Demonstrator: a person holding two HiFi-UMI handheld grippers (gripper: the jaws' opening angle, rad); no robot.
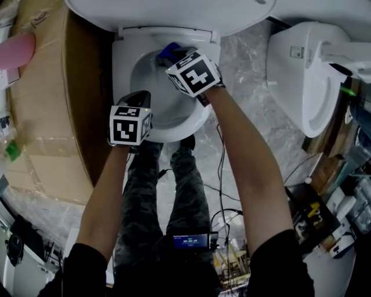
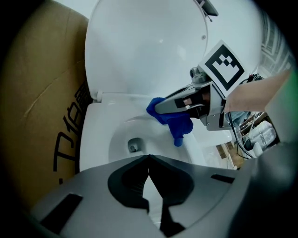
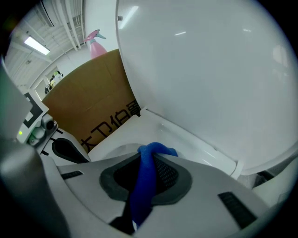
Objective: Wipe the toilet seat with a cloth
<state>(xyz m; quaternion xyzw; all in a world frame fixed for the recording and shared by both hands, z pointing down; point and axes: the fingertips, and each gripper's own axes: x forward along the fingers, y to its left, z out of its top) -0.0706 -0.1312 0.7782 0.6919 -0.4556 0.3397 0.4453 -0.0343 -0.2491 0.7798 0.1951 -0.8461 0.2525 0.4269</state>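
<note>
Right gripper [image 2: 160,107] clamped on blue cloth [image 2: 174,123]. Cloth hangs at the back-right of the seat [image 1: 123,69], just below the raised lid [image 1: 174,11]; contact unclear. Left gripper [image 2: 149,159] closed, empty, over the seat front. My read: back section in hand, sides and front not yet wiped.

The person wears black short sleeves [image 1: 81,267] and camouflage trousers [image 1: 142,197] (a grey-green pattern). The left gripper [image 1: 139,96] and right gripper [image 1: 169,54] are grey, each with a black-and-white marker cube.
</note>
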